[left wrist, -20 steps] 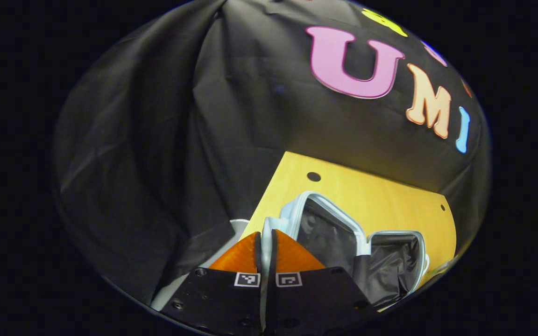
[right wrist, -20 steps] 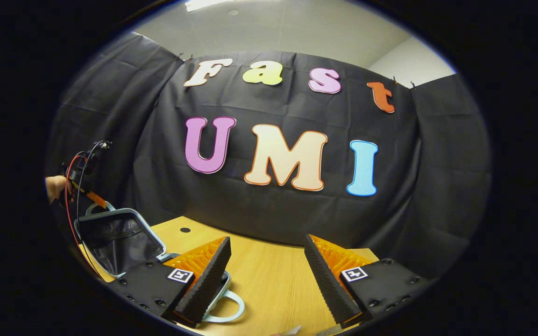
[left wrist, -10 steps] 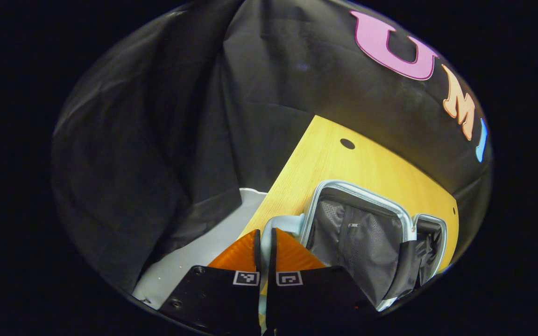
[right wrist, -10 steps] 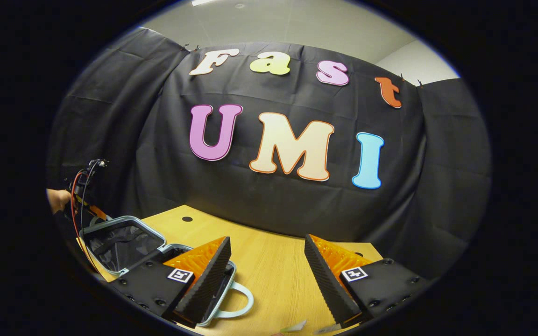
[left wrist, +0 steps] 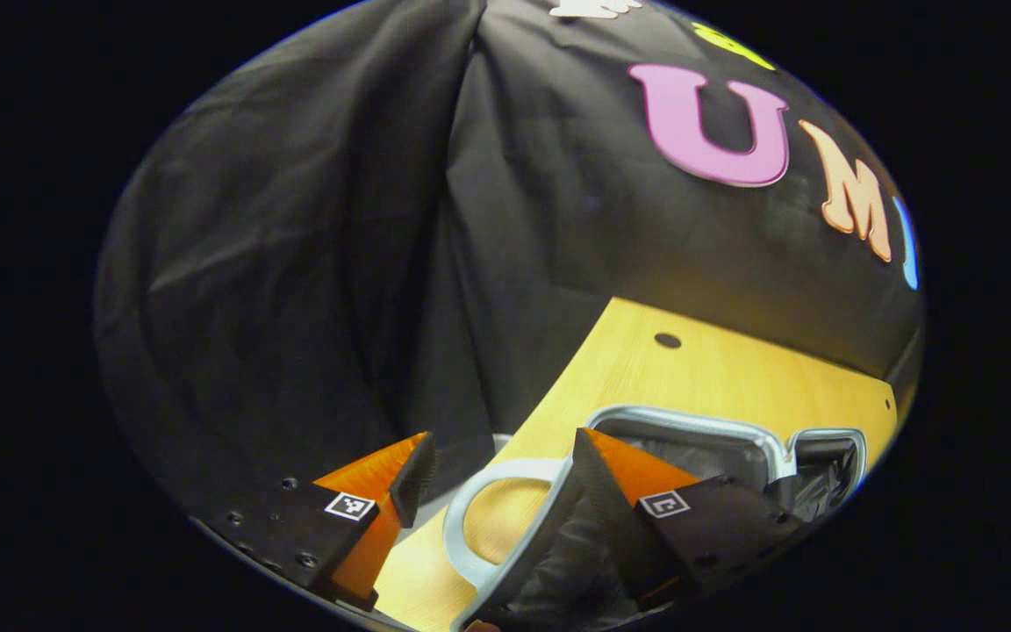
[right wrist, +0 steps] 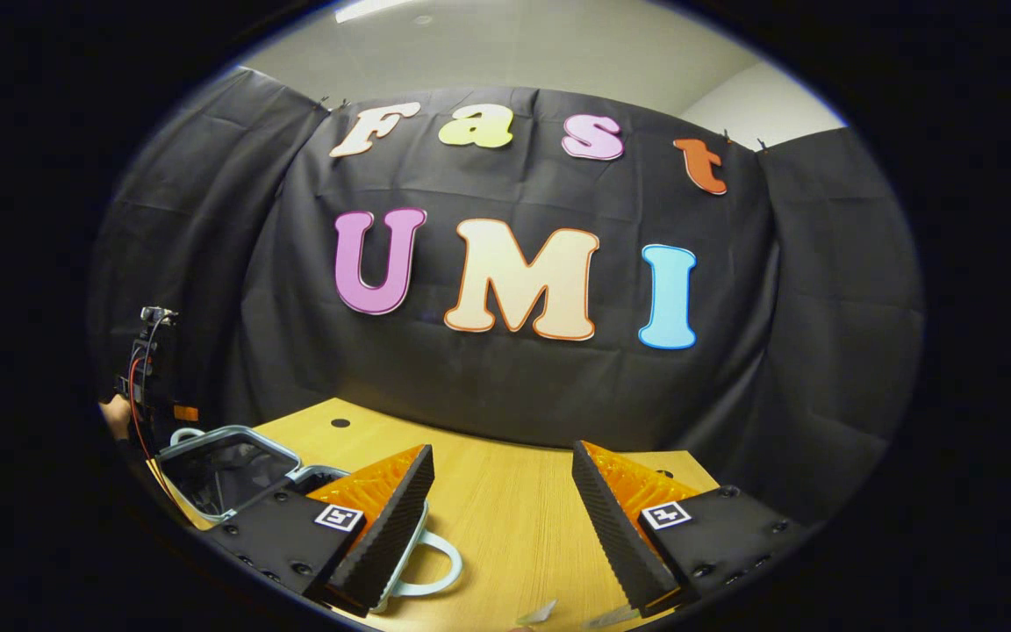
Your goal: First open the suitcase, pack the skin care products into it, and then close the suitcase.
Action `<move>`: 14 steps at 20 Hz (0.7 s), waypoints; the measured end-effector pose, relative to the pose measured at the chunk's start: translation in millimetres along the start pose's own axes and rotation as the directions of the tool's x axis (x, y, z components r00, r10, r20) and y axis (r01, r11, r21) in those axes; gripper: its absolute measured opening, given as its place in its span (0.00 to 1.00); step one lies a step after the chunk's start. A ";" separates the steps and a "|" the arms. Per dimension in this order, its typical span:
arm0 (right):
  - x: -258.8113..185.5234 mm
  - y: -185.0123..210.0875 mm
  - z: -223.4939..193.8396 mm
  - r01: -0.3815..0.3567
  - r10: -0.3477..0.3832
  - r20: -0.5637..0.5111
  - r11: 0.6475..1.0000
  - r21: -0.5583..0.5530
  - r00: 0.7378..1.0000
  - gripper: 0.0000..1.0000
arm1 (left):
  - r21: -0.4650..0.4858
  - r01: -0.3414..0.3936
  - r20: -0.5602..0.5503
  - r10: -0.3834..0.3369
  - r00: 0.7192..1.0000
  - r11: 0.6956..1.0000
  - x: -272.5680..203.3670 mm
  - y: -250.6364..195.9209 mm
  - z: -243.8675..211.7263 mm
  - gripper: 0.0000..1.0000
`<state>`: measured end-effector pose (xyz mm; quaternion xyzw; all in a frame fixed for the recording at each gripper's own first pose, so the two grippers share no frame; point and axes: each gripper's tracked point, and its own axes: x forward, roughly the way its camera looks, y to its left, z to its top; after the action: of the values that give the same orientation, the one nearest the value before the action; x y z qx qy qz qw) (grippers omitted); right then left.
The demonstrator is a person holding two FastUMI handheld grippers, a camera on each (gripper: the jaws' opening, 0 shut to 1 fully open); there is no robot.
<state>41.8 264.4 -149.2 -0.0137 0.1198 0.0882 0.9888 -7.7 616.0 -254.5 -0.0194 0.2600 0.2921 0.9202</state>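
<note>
Released now, left hand-held gripper point(left wrist: 495, 478) gapes around suitcase point(left wrist: 716, 448) handle point(left wrist: 481, 518); lid flat on desk point(left wrist: 734, 377); right hand-held gripper point(right wrist: 503, 491) spread wide, suitcase cut off at 8 o'clock.

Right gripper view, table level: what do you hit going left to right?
Left tool with the hand holding it → open suitcase lid → suitcase handle → bare wooden table → right-hand finger of the right tool.

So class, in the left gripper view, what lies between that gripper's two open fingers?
In the left gripper view, the suitcase's pale handle loop lies between the left gripper fingers, resting on the wooden table, touching neither.
</note>
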 end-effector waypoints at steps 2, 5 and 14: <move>-0.9 -13.0 5.7 -0.007 0.007 0.024 1.000 0.014 1.000 0.99 | 0.020 -0.011 0.084 0.010 0.996 1.000 -28.5 -15.6 24.1 0.95; -4.6 -38.0 15.2 -0.008 0.006 0.059 0.999 0.033 0.998 0.99 | 0.019 0.012 0.183 -0.015 0.983 1.000 -78.5 -47.4 61.5 0.94; -14.2 -110.7 38.5 0.007 -0.019 0.150 0.997 0.076 0.988 0.99 | 0.063 0.167 0.349 -0.179 0.920 0.984 -192.8 -192.4 113.1 0.94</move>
<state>56.9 154.8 -107.7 0.0294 0.0477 0.0781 0.9954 16.7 376.1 -84.7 0.0251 0.0925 0.2041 0.9742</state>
